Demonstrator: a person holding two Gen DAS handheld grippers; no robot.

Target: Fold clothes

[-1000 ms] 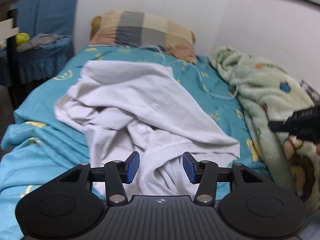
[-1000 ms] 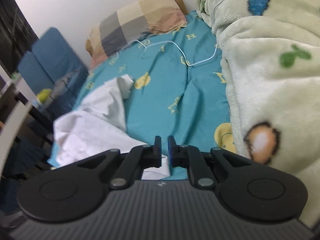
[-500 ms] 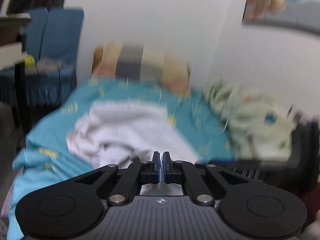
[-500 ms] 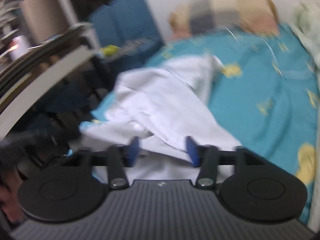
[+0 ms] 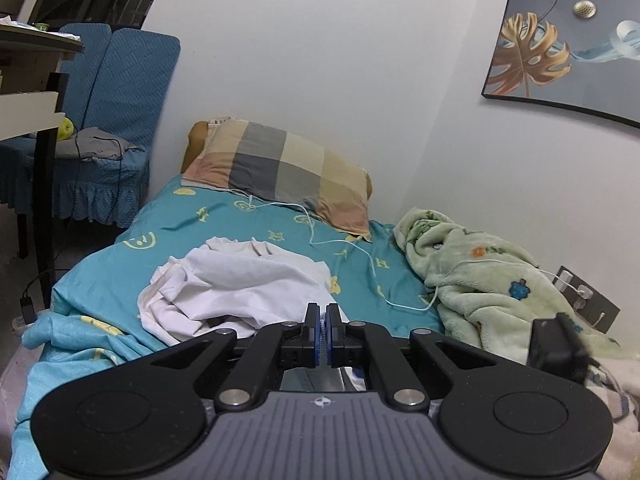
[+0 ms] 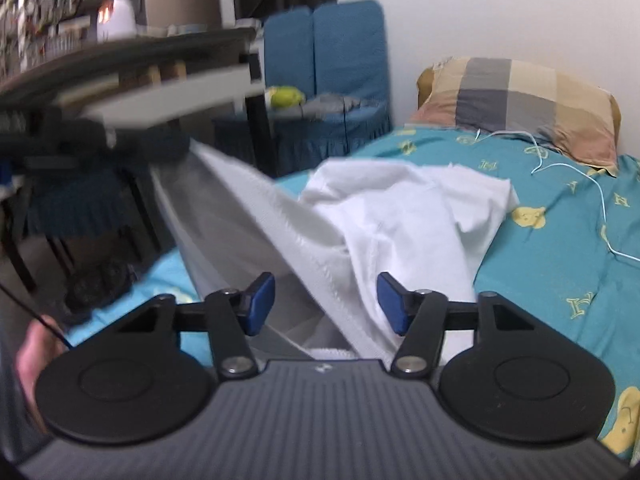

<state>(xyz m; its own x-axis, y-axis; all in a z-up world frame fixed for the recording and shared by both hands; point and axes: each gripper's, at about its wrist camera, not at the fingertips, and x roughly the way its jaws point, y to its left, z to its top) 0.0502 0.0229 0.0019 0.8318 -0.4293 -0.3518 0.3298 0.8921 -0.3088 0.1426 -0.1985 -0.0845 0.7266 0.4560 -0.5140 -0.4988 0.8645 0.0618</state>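
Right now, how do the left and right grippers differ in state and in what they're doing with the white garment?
The left gripper is shut, its blue pads pressed together, while the right gripper is open, pads wide apart. In the right wrist view the white garment runs taut up to the left gripper at the upper left, so it appears pinched there; the right gripper only straddles the stretched hem without clamping it. Both are black with blue pads and work the same garment over the teal bed.

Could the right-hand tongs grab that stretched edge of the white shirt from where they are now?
Probably yes. The right tongs are open, and the white shirt has its taut hem running straight through the gap between the blue pads. Nothing lies between them; closing should catch it.
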